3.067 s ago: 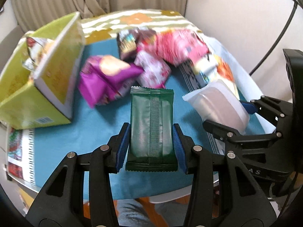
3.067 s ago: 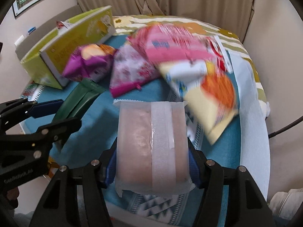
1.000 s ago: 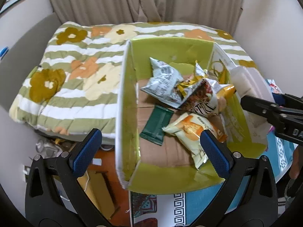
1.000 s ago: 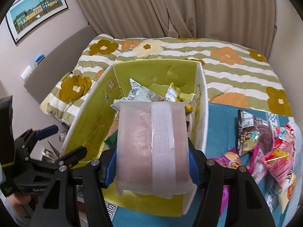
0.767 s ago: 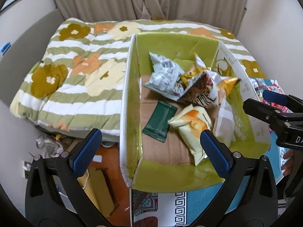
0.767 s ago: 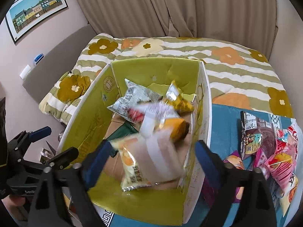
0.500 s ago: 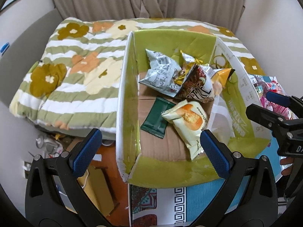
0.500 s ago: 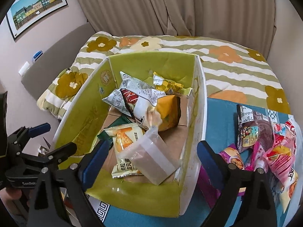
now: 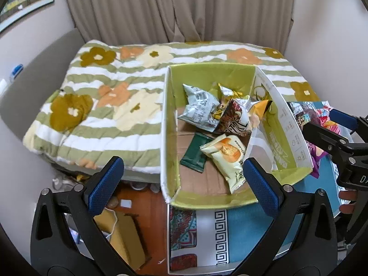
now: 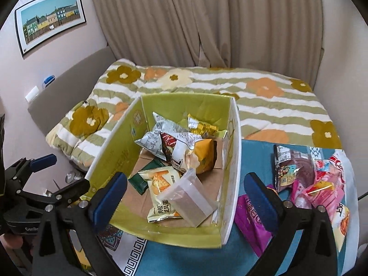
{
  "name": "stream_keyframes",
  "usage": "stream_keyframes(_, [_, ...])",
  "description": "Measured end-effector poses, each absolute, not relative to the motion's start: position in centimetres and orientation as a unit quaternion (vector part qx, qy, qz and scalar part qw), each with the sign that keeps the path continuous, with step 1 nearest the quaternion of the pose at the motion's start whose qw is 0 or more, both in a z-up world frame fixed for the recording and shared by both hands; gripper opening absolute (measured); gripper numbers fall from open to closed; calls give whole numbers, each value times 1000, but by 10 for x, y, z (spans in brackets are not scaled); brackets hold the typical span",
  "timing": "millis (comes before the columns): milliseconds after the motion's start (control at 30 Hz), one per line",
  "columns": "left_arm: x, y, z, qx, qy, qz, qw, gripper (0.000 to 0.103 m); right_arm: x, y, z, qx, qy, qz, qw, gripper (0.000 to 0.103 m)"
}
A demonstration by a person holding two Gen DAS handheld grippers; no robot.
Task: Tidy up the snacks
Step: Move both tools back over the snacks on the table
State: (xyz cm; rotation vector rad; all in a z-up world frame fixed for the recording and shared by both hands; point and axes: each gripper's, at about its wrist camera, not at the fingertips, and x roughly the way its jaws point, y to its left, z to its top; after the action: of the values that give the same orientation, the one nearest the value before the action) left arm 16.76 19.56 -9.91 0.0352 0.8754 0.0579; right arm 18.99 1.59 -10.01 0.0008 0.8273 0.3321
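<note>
A green cardboard box [image 9: 170, 126] [image 10: 115, 156] stands on the table and holds several snack packs. Inside lie a dark green packet [image 9: 195, 153] [image 10: 140, 178], a yellow cake pack [image 9: 226, 158] [image 10: 161, 184] and a clear pinkish packet [image 10: 188, 199] against the right wall. My left gripper [image 9: 184, 184] is open and empty above the box's near edge. My right gripper [image 10: 186, 191] is open and empty above the box. Loose snacks, among them a purple bag [image 10: 250, 216] and pink packs [image 10: 322, 184], lie on the blue cloth right of the box.
A bed with a flowered striped quilt [image 9: 110, 105] [image 10: 264, 96] lies behind the box. The table [image 9: 241, 232] has a blue patterned cloth. Floor clutter shows lower left [image 9: 124, 230]. The right gripper shows at the right edge of the left wrist view [image 9: 340, 142].
Both grippers let go of their packets into the box: the green one first, then the clear pinkish one. Both now stand open and have drawn back slightly.
</note>
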Motion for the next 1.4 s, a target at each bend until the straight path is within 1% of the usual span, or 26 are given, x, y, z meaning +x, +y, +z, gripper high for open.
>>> stream_keyframes(233, [149, 185, -90, 16, 409, -1, 913, 103, 158, 11, -88, 2, 376, 135, 917, 101])
stream_keyframes(433, [143, 159, -80, 20, 393, -39, 918, 103, 139, -19, -78, 20, 367, 104, 924, 101])
stream_keyframes(667, [147, 101, -74, 33, 379, -78, 922, 103, 119, -78, -63, 5, 349, 57, 935, 101])
stream_keyframes(900, [162, 12, -83, 36, 384, -100, 917, 103, 112, -152, -65, -11, 347, 31, 937, 101])
stream_keyframes(1067, [175, -59, -106, 56, 406, -100, 907, 103, 118, -209, -74, -15, 370, 31, 928, 101])
stream_keyframes(1267, [187, -132, -159, 149, 431, -54, 888, 103, 132, -266, -99, -12, 401, 46, 915, 101])
stream_keyframes(1400, [197, -156, -193, 209, 444, -22, 871, 103, 147, -292, -126, -18, 430, 59, 901, 101])
